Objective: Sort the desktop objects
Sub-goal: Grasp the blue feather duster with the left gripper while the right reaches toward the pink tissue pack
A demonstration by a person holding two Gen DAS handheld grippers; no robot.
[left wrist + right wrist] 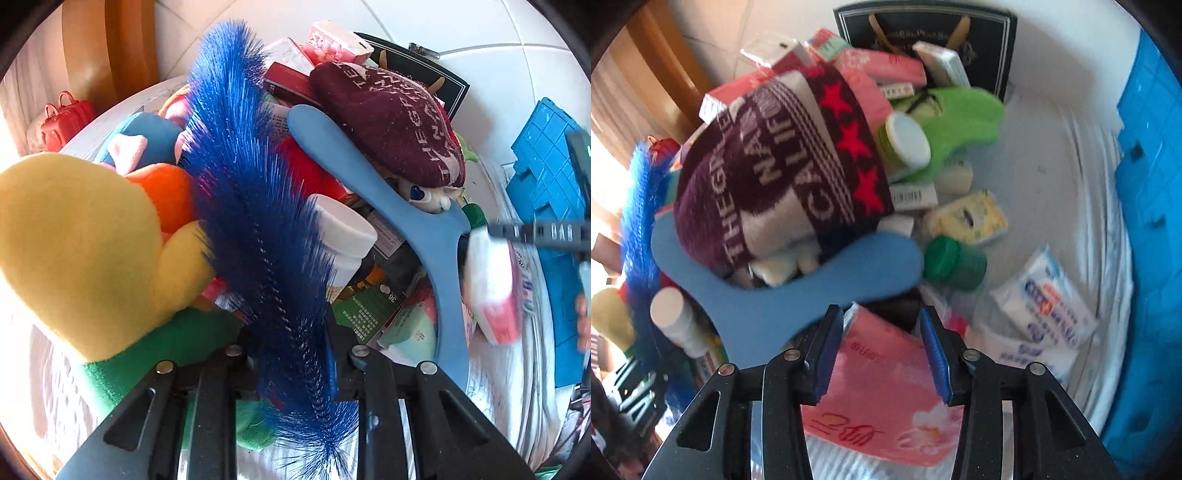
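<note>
The left gripper [291,354] has its jaws clamped on a blue bristle brush [255,206], whose twisted wire stem runs between the pads and whose bristles fan up and away ahead of them. Left of these jaws a yellow and green plush toy [77,251] presses close, with an orange plush [166,192] beyond it. Ahead and to the right lies a white bottle [343,232], and a blue foam piece [417,229] arcs across that side of the pile. A maroon knit hat [391,125] with white lettering sits on top farther out.

The right gripper [882,350] has its jaws closed on a pink tissue pack [882,387], which fills the gap between the blue pads and sticks out beneath them. Directly ahead, the blue foam piece [798,291] and the knit hat [775,173] crowd the way. To the right of these jaws are a green cap bottle [956,262], a yellow pack [967,218] and white wipes packs [1045,299] on the white cloth [1071,177], with a blue crate [1148,221] at the far right edge.
</note>
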